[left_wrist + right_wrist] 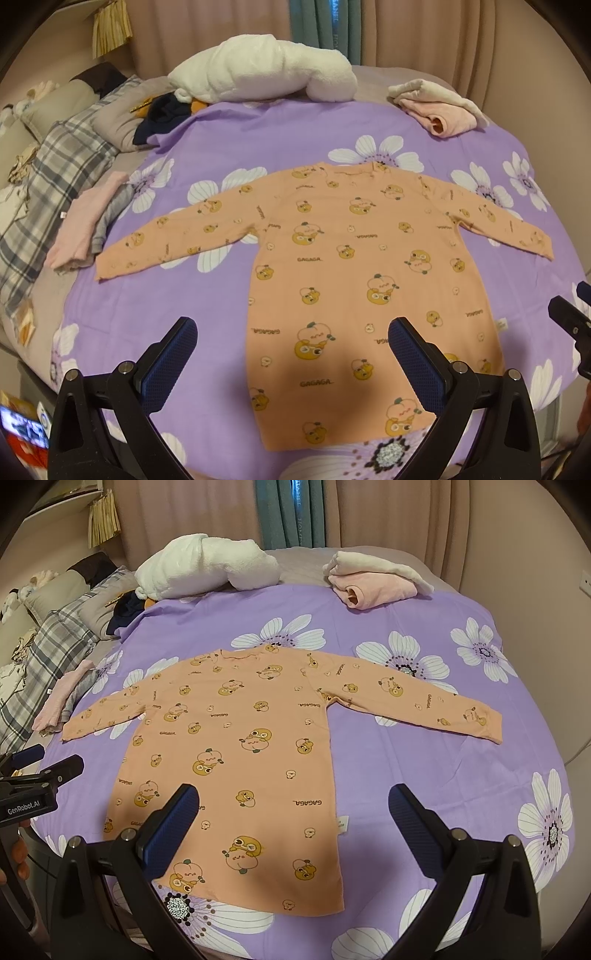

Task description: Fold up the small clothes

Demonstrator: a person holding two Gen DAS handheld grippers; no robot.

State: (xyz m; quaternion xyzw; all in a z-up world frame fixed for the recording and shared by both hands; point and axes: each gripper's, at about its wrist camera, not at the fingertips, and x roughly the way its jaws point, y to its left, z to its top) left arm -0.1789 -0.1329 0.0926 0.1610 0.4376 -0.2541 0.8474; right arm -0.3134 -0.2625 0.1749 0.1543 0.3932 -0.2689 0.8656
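Observation:
An orange long-sleeved child's top (351, 258) with cartoon prints lies flat on the purple flowered sheet (221, 140), both sleeves spread out, hem nearest me. It also shows in the right wrist view (236, 738). My left gripper (291, 332) is open and empty, above the hem's left part. My right gripper (293, 805) is open and empty, above the hem's right part. The right gripper shows at the right edge of the left wrist view (572, 325); the left gripper shows at the left edge of the right wrist view (40, 775).
A white fluffy blanket (266, 70) and dark clothes (162, 114) lie at the bed's far side. Folded pink and cream garments (439, 103) sit at the far right. A folded pink and grey pile (88, 221) lies by the left sleeve. Plaid bedding (55, 177) is at left.

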